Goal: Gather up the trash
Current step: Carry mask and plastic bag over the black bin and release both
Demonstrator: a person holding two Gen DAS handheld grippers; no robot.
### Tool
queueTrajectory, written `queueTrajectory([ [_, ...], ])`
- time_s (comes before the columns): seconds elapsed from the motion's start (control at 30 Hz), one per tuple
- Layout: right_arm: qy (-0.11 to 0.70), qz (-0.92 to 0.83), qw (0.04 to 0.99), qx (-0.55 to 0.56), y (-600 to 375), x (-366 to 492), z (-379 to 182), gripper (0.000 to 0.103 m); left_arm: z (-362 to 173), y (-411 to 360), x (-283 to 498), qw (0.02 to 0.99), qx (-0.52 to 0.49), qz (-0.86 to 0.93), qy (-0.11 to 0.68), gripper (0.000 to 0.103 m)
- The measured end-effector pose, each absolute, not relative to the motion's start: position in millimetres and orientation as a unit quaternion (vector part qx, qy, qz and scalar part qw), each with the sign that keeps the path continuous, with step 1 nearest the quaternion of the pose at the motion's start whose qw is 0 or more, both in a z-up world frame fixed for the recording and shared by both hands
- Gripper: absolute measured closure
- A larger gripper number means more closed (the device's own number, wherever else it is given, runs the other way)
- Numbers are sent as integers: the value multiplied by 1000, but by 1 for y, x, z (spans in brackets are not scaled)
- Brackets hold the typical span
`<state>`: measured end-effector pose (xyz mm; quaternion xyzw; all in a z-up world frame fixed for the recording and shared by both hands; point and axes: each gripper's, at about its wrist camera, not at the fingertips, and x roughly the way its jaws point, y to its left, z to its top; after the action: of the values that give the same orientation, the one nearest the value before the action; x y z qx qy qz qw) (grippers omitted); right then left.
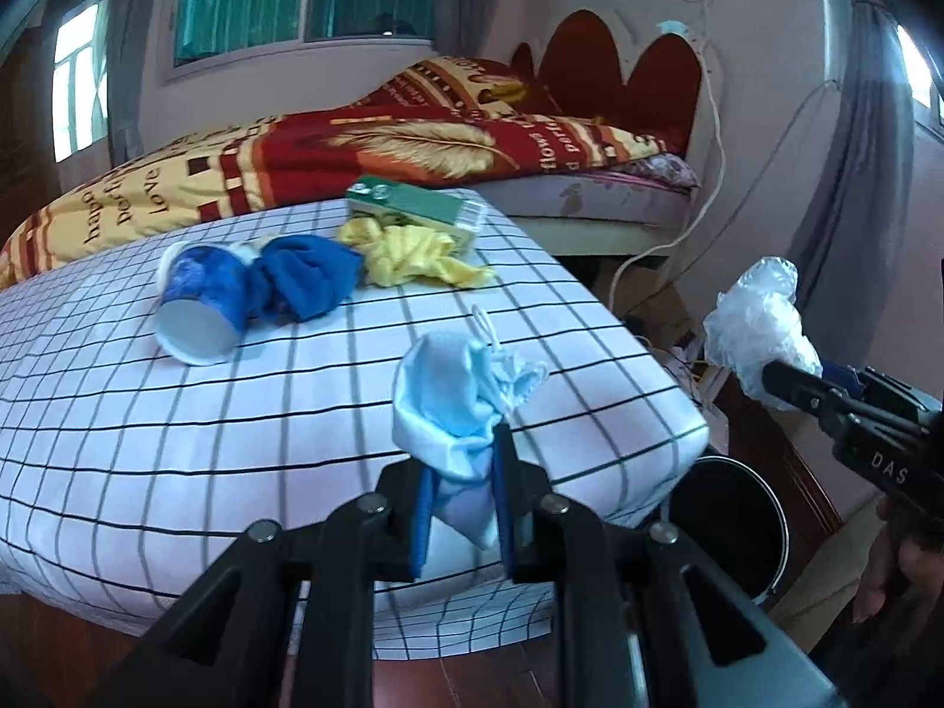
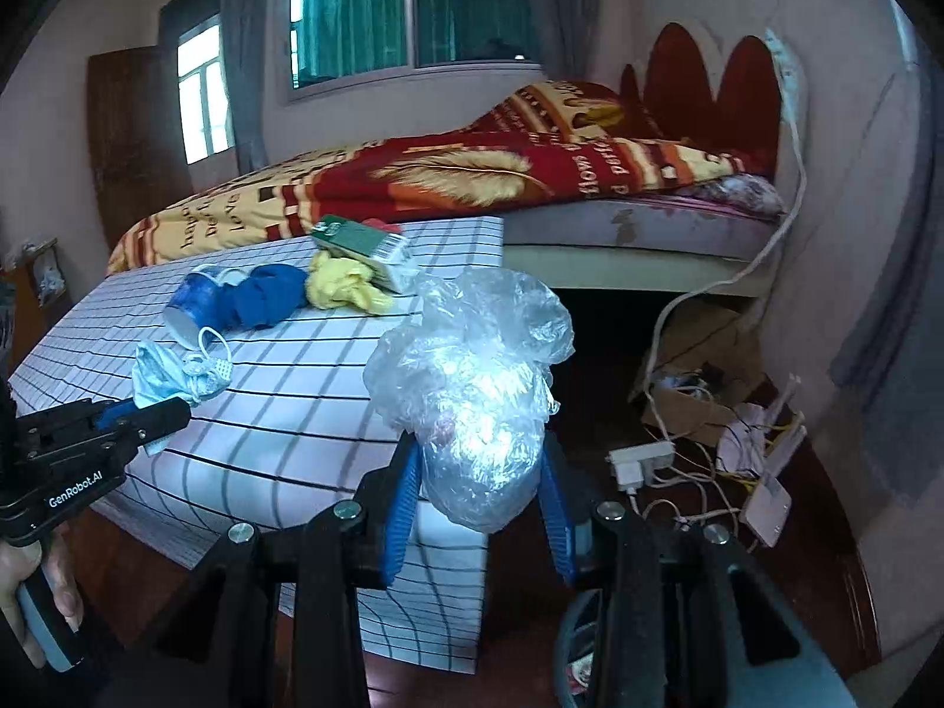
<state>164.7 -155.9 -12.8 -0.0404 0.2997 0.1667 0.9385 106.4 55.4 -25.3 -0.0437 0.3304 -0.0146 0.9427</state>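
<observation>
My left gripper (image 1: 460, 472) is shut on a crumpled light blue face mask (image 1: 457, 407), held just above the near edge of the checked table (image 1: 177, 442). It also shows in the right wrist view (image 2: 171, 413) with the mask (image 2: 171, 374). My right gripper (image 2: 481, 489) is shut on a wad of clear plastic (image 2: 472, 389), held off the table's right side; the left wrist view shows that plastic (image 1: 758, 324). On the table lie a blue paper cup (image 1: 200, 310), a blue cloth (image 1: 310, 283), a yellow wrapper (image 1: 413, 253) and a green carton (image 1: 419, 206).
A dark round bin (image 1: 737, 525) stands on the floor below the table's right corner. A bed with a red and yellow blanket (image 1: 383, 147) lies behind. Cables, a power strip (image 2: 640, 460) and cardboard clutter the floor at the right.
</observation>
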Motion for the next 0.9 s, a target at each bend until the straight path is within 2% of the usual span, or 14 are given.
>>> queueTrajectory([
  [0.9,351,35,936,-4,-304,135,-57,62,-51,-102,123,915,21,-169,365,84],
])
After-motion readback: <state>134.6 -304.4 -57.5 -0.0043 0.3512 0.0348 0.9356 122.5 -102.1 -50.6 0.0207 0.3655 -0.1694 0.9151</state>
